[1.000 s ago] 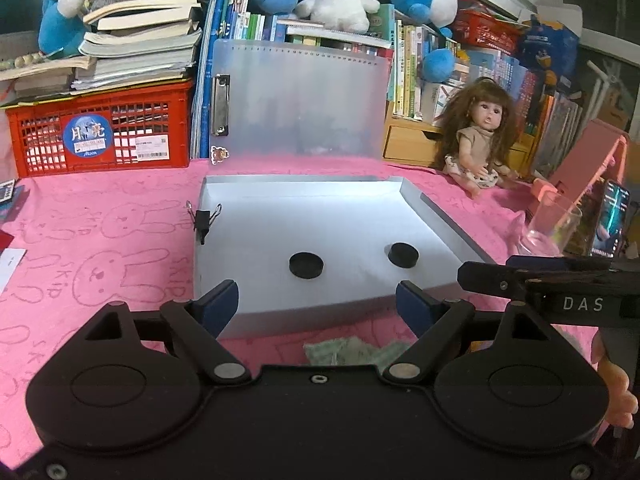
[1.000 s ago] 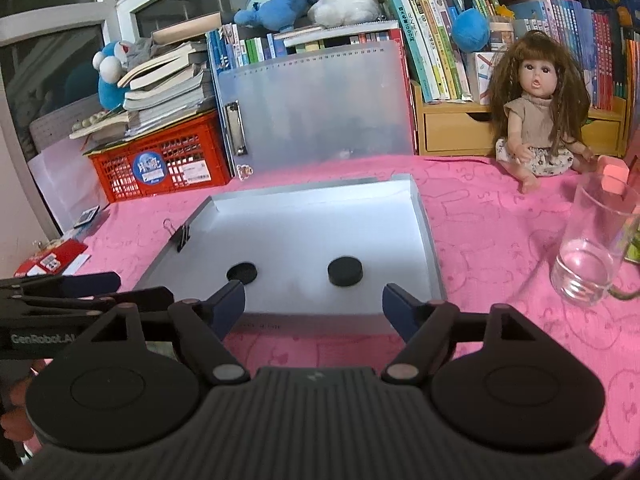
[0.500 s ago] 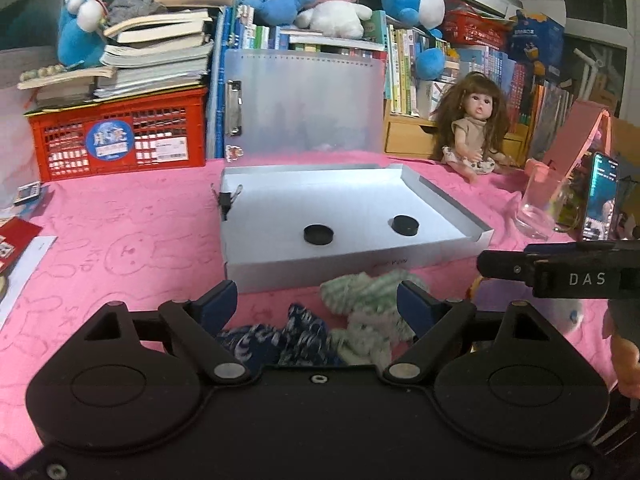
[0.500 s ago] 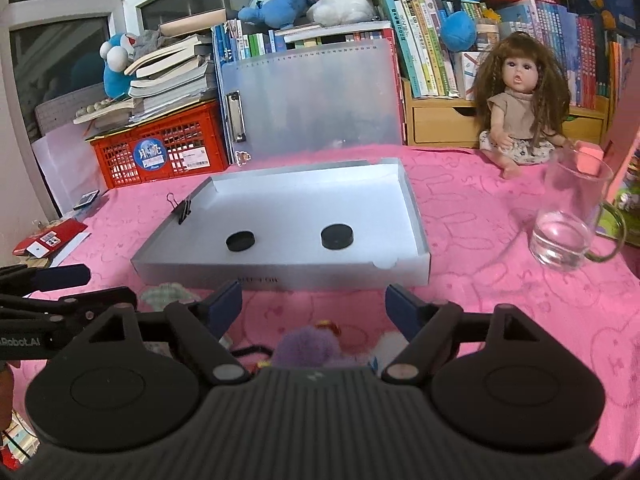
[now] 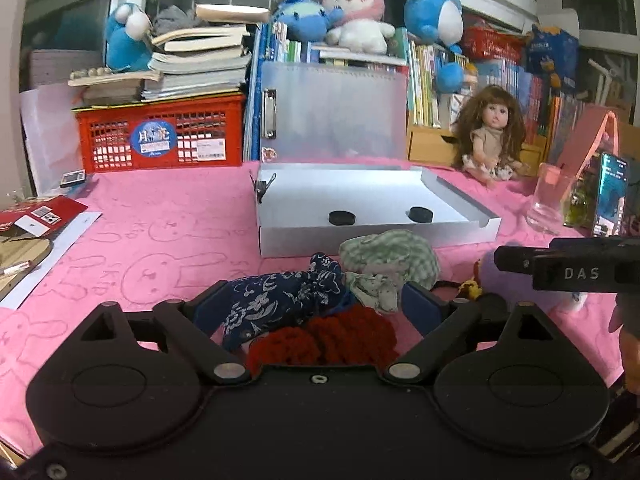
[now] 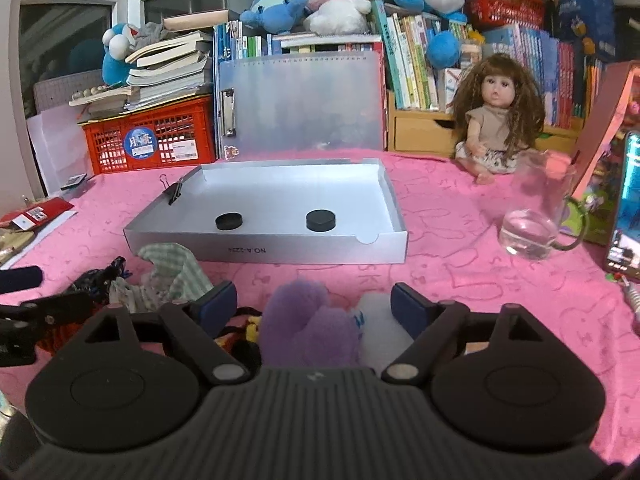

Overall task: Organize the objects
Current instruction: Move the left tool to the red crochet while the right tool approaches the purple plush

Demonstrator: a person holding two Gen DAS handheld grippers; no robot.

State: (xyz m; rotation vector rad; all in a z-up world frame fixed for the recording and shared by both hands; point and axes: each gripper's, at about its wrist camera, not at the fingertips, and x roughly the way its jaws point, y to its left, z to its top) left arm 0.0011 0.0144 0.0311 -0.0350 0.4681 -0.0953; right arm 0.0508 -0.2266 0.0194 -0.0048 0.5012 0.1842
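1. Left claw (image 5: pixel 316 300) is spread wide, gripping nothing; a blue floral scrunchie (image 5: pixel 276 304) and a red knit scrunchie (image 5: pixel 324 340) lie between its fingers, with a green checked scrunchie (image 5: pixel 388 256) just beyond.
2. Right claw (image 6: pixel 314 302) is also spread, holding nothing; a purple fluffy piece (image 6: pixel 308 320) and something white (image 6: pixel 378 320) sit between its fingers.
3. All these pieces lie on the pink table (image 5: pixel 152 240), in front of the silver tray (image 6: pixel 304 250), which holds two black discs (image 6: pixel 320 220).
4. Handling judgement: the fabric pieces look soft, light and squashy, not fragile. They should compress in the claw and may snag a neighbour.
5. Where to grip: pinch the bunched middle of one scrunchie, not a loose edge. The blue floral one overlaps the red, so they may lift together.
6. The glass mug (image 6: pixel 532 224) to the right looks breakable; keep away from it.
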